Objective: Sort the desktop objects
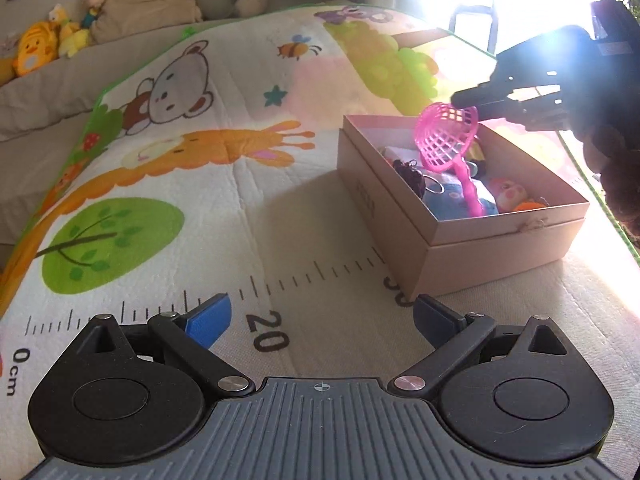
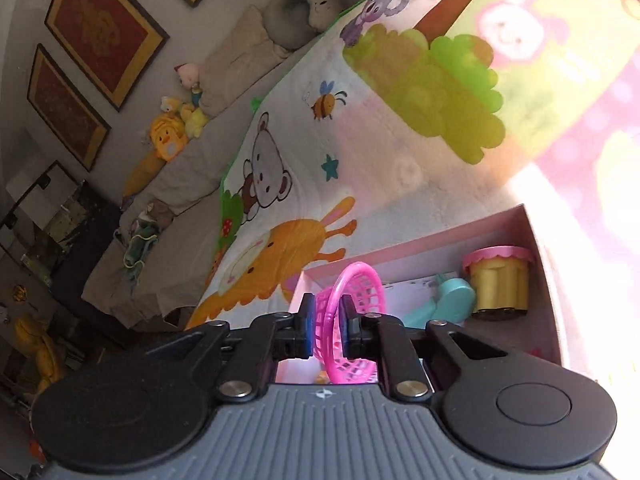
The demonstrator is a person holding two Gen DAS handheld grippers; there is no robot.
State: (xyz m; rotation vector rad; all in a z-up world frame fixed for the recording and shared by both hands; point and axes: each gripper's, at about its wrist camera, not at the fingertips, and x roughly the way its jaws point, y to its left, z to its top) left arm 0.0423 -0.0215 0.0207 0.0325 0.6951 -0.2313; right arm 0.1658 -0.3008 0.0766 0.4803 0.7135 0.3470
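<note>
A pink toy strainer (image 1: 448, 136) with a long handle hangs over an open pink cardboard box (image 1: 472, 236) on a cartoon play mat. My right gripper (image 1: 468, 108) is shut on the strainer's mesh bowl; in the right wrist view the strainer (image 2: 352, 312) sits clamped between the fingers of that gripper (image 2: 328, 326). The box (image 2: 536, 236) holds small toys, among them a yellow tub with a pink lid (image 2: 500, 280) and a teal piece (image 2: 444, 300). My left gripper (image 1: 320, 316) is open and empty, low over the mat in front of the box.
The play mat (image 1: 192, 184) has a printed ruler along its near edge. Plush toys (image 1: 36, 48) and pillows (image 1: 152, 4) lie behind it. Bright window glare fills the upper right. Framed pictures (image 2: 104, 36) hang on the wall.
</note>
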